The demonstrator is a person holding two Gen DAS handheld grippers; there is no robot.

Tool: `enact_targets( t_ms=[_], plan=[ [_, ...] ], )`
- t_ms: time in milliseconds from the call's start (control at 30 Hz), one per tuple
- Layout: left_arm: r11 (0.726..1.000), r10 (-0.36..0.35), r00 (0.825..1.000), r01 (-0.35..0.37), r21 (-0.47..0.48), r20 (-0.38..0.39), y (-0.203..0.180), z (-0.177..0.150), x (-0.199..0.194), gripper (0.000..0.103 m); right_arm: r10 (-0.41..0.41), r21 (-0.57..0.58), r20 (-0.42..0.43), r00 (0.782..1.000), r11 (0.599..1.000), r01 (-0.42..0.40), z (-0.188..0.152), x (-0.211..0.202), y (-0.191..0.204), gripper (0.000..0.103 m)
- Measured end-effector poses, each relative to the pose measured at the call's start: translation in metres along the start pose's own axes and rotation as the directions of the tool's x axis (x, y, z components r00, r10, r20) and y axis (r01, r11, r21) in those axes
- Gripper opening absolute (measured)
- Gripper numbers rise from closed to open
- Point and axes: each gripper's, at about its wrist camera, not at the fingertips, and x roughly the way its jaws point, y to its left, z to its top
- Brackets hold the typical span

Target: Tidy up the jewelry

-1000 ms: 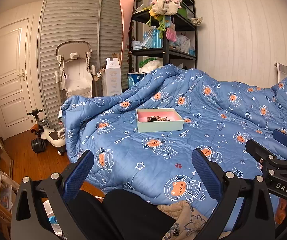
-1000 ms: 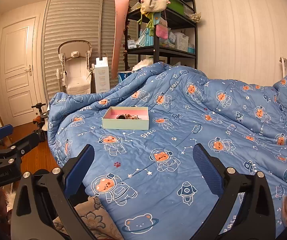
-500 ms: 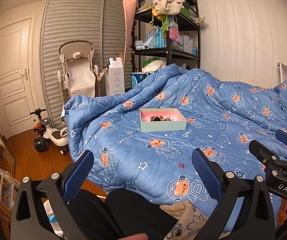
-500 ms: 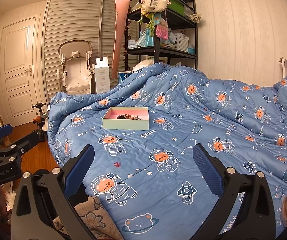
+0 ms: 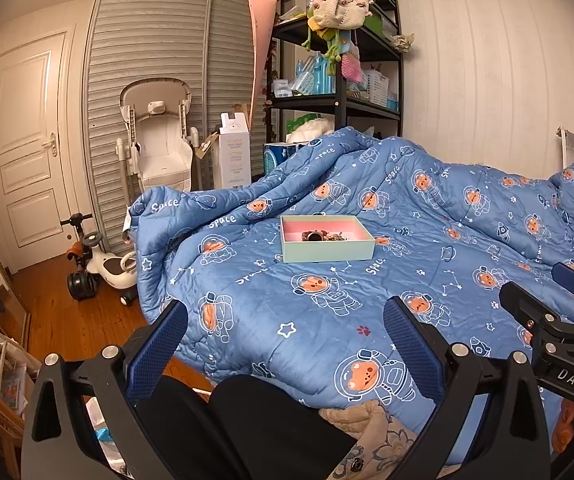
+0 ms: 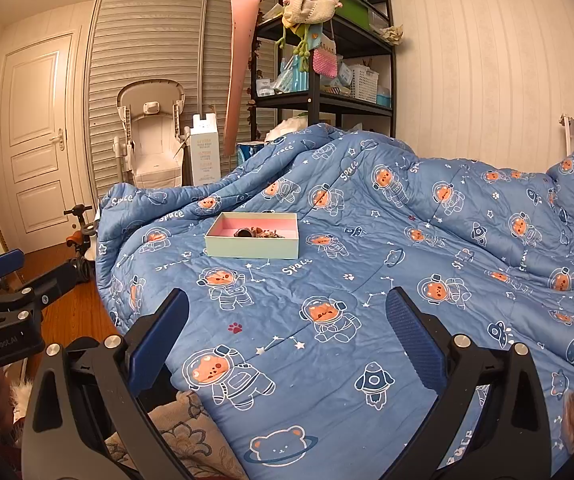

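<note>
Open jewelry box (image 5: pixel 327 246) on quilt (image 5: pixel 427 280)

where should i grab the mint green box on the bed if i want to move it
Grip the near long wall of the box, one finger outside and one inside over the rim, coming from above. It sits open and lidless on the soft quilt, and the jewelry lies toward the far side, so the near edge looks free.

A home bedroom: bed (image 5: pixel 447 240) under a space-bear quilt, paneled door (image 5: pixel 27 140) left of it, cluttered black shelf (image 5: pixel 339 100) behind (toys hanging), child's ride-on (image 5: pixel 103 268) beside its foot.
</note>
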Motion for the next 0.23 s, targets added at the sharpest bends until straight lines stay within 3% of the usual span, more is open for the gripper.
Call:
enact_targets(
  t_ms=[233],
  plan=[
    [1.000,0.002,1.000,-0.002,-0.002,-0.002,-0.0025,-0.0001,-0.0008,0.096,0.001,-0.001,-0.003,1.000,1.000,-0.001,-0.0015,-0.0005,0.0004,0.097]
  ],
)
